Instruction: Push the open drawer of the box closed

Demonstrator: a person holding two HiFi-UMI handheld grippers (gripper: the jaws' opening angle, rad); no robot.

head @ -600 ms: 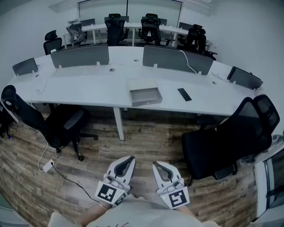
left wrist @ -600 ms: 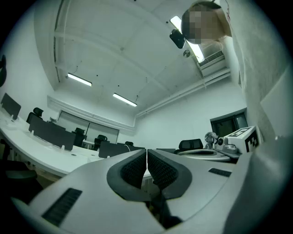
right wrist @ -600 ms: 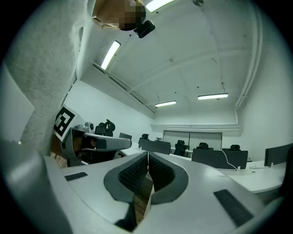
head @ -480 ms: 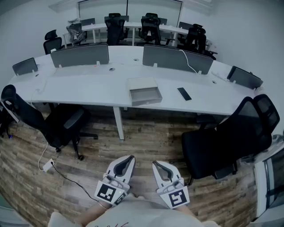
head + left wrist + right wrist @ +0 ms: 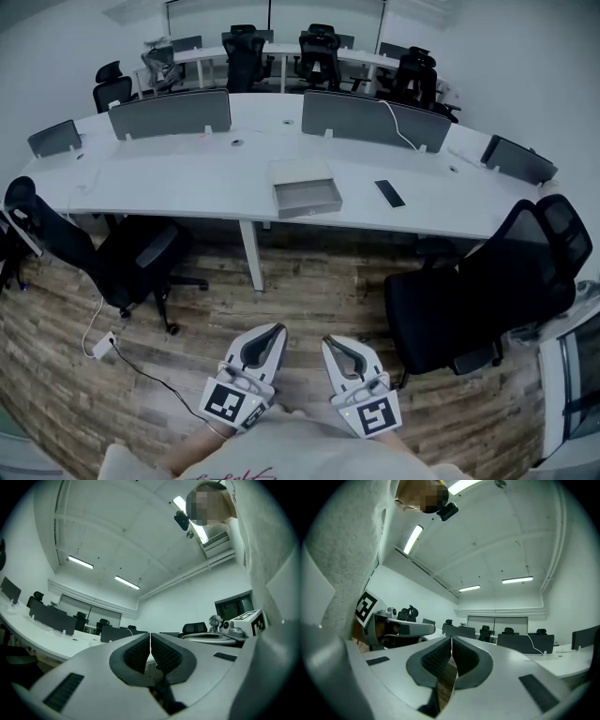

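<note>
The box (image 5: 300,174) sits on the long curved white table (image 5: 178,186), well apart from both tools, with a stretch of wooden floor (image 5: 314,295) between them. Its drawer (image 5: 308,201) stands pulled out of the box's front, toward the table's near edge and toward the person. A dark phone (image 5: 389,195) lies on the table to the right of the box, not touching it.

In the head view, the left tool (image 5: 278,329) and the right tool (image 5: 327,343) hang low, close to the person's body, side by side above the floor. Their tips point forward toward the table, and each carries its cube with a square marker at the rear. A black office chair (image 5: 473,295) stands to the right of the right tool, and another (image 5: 122,258) stands further off to the left, near the table.

The left gripper view shows the left tool clenched: its ribbed pads (image 5: 138,654) meet along a thin seam with nothing between them. The right gripper view shows the same for the right tool, its pads (image 5: 465,656) pressed together at the tip and gripping nothing. Neither tool touches the box, the drawer or the table.
</note>
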